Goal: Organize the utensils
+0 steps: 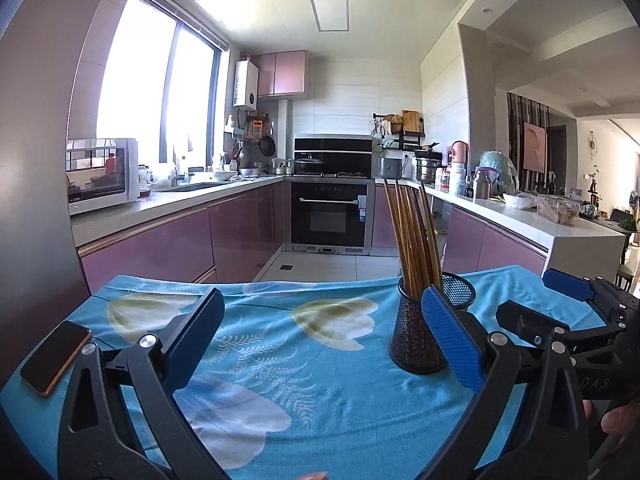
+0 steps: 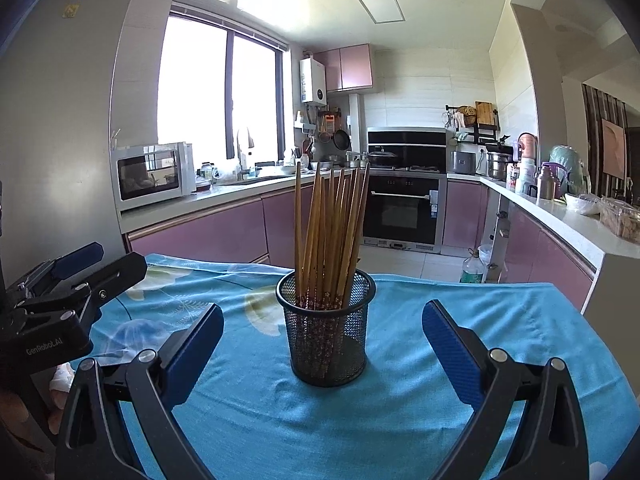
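The right tongs (image 2: 323,340) gape wide, empty, framing the mesh holder (image 2: 327,326) of upright chopsticks (image 2: 328,232) on the blue-clothed table (image 2: 400,392). The left tongs (image 1: 323,332) gape wide too, with a phone (image 1: 56,356) left.

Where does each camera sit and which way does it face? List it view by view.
Left wrist: on the left gripper, facing the kitchen across the blue tablecloth; phone left, right gripper at right.
Right wrist: on the right gripper, centred on the mesh holder; left gripper at left.
Both show the chopsticks, holder and oven.
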